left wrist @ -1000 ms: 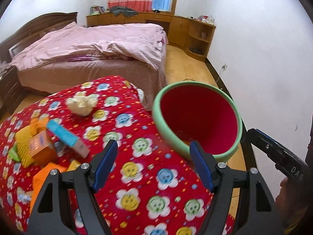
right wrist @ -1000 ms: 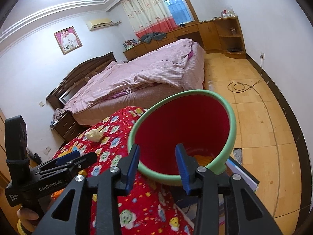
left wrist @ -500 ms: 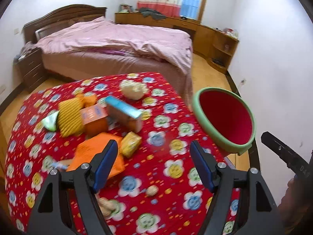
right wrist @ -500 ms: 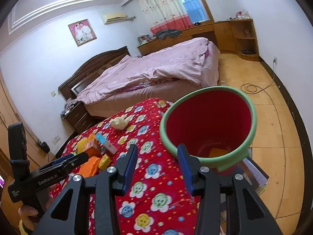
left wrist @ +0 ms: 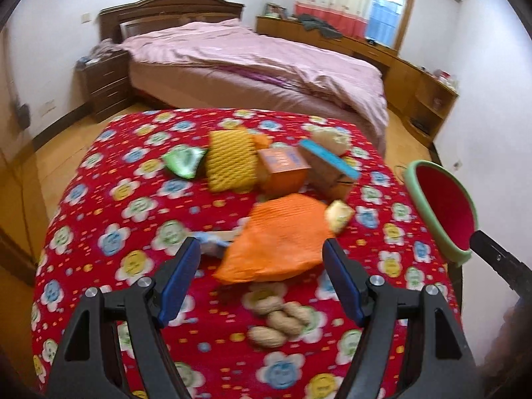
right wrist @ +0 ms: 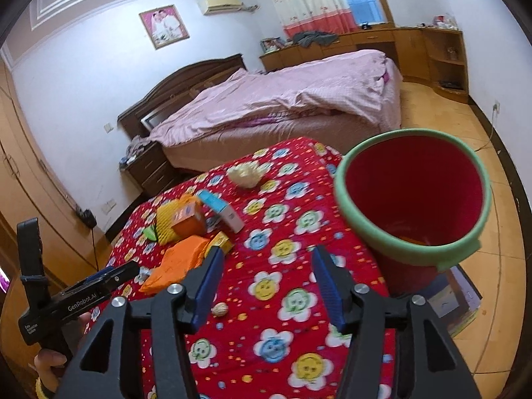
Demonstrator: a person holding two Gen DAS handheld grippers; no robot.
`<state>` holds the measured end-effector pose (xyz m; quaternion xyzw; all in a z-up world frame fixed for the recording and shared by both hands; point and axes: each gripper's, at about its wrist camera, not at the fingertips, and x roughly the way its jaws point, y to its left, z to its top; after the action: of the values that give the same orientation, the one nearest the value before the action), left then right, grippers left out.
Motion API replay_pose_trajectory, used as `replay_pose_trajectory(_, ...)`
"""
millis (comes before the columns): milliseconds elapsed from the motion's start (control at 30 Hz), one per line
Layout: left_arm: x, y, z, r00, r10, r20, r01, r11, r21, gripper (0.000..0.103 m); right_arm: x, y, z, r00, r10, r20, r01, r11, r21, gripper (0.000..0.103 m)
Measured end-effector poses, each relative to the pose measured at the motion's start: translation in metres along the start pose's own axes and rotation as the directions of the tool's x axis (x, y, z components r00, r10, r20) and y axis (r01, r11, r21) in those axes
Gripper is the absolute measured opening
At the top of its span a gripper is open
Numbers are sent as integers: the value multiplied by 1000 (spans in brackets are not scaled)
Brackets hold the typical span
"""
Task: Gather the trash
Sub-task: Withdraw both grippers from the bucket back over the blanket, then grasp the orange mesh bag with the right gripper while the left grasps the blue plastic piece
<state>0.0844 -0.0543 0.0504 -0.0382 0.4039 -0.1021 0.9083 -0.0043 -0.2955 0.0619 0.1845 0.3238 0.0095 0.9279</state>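
Observation:
Trash lies on a table under a red flowered cloth: an orange bag, several peanuts, a yellow foam net, a green wrapper, an orange box, a blue-topped box and a crumpled tissue. My left gripper hangs open just above the near edge of the orange bag, gripping nothing. A red bin with a green rim stands at the table's right edge. My right gripper hovers over the cloth left of the bin, its jaws opening and empty.
A small yellow packet lies beside the orange bag. One peanut sits near the right gripper's left finger. A bed with a pink cover stands behind the table, wooden cabinets line the far wall, and a cable trails on the floor.
My left gripper swung away from the bin to the trash pile, and the orange bag and peanuts are now under it. My right gripper drew back from the bin and its jaws widened.

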Motion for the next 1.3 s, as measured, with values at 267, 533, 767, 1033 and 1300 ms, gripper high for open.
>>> replay_pose_trajectory(267, 4, 43, -9, 996, 93, -10, -94, 993, -75, 76, 42, 38, -9, 996, 10, -89, -15, 998, -54, 65)
replay_pose_trajectory(533, 11, 75, -21, 990, 137, -35, -140, 980, -140, 76, 87, 71, -23, 979, 53, -198, -68, 995, -71, 66)
replay_pose_trajectory(767, 16, 97, -26, 987, 152, -52, -160, 968, -196, 76, 122, 93, -30, 964, 75, -256, -97, 992, -75, 66)
replay_pose_trajectory(1033, 24, 106, -31, 987, 143, -68, -154, 966, -208, 75, 151, 107, -33, 949, 112, -296, -133, 990, -50, 61)
replay_pose_trajectory(1300, 27, 101, -31, 990, 120, -70, -132, 971, -201, 76, 156, 122, -37, 944, 119, -307, -160, 981, -114, 23)
